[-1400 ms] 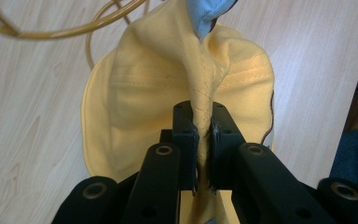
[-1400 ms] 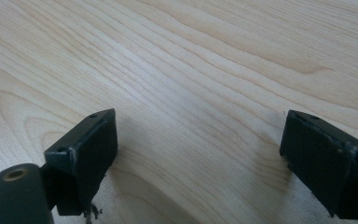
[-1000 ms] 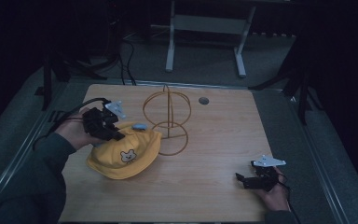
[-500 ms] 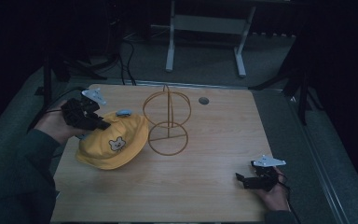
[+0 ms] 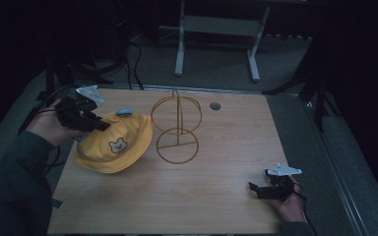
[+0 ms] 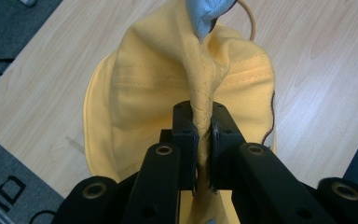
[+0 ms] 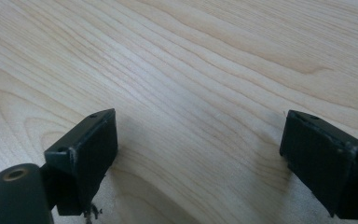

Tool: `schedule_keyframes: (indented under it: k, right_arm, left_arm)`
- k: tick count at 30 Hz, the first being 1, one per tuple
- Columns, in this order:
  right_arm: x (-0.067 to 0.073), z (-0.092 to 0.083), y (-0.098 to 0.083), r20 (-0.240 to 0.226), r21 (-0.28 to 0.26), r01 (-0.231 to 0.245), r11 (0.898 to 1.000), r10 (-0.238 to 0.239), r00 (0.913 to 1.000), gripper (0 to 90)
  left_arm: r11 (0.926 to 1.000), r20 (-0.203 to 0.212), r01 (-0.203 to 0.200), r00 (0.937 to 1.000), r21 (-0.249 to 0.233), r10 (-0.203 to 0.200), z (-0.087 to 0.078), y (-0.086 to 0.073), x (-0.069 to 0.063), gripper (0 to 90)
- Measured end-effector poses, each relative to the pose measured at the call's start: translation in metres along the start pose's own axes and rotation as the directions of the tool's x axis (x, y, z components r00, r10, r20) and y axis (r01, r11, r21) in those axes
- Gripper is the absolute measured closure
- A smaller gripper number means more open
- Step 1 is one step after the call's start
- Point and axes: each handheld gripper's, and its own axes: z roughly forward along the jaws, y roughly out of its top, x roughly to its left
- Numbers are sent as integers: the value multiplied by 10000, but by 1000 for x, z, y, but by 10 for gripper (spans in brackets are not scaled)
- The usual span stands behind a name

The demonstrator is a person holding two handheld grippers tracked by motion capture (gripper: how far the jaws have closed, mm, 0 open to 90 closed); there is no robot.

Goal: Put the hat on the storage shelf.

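A yellow cloth hat [image 5: 115,142] with a small animal face on it hangs tilted over the left part of the wooden table [image 5: 216,196]. My left gripper [image 5: 98,125] is shut on a pinched fold of the hat [image 6: 186,88], with the fold [image 6: 204,126] squeezed between its jaws. A small blue-grey tab [image 5: 123,112] sits at the hat's top. Right of the hat stands a gold wire stand [image 5: 177,125] with a round base and a hoop on a post. At the table's front right my right gripper [image 5: 252,189] lies low on the wood, open, nothing between its fingers [image 7: 86,144].
A small dark round disc [image 5: 215,105] lies near the table's far edge. Behind the table are a white metal frame [image 5: 216,39] and cables on the grey floor. Bare wood lies between the stand and my right gripper.
My left gripper has drawn the hat leftward and lifted it, away from the wire stand's base, then shifted slightly back right. The right gripper has stayed still.
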Motion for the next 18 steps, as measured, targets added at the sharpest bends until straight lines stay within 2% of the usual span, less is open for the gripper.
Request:
schedule_keyframes:
  k: [8,13,18]
  right_arm:
    - [0,0,0,0,1,-2,10000,2,10000,111]
    - [0,0,0,-1,3,-2,10000,2,10000,110]
    - [0,0,0,-1,2,-2,10000,2,10000,111]
  left_arm:
    - [10000,-156,-47,9999,30,47,-9,3,5,837]
    - [9995,-156,191,9997,-244,-195,-16,2,13,837]
    - [9992,-275,285,9992,-282,-293,-20,2,18,836]
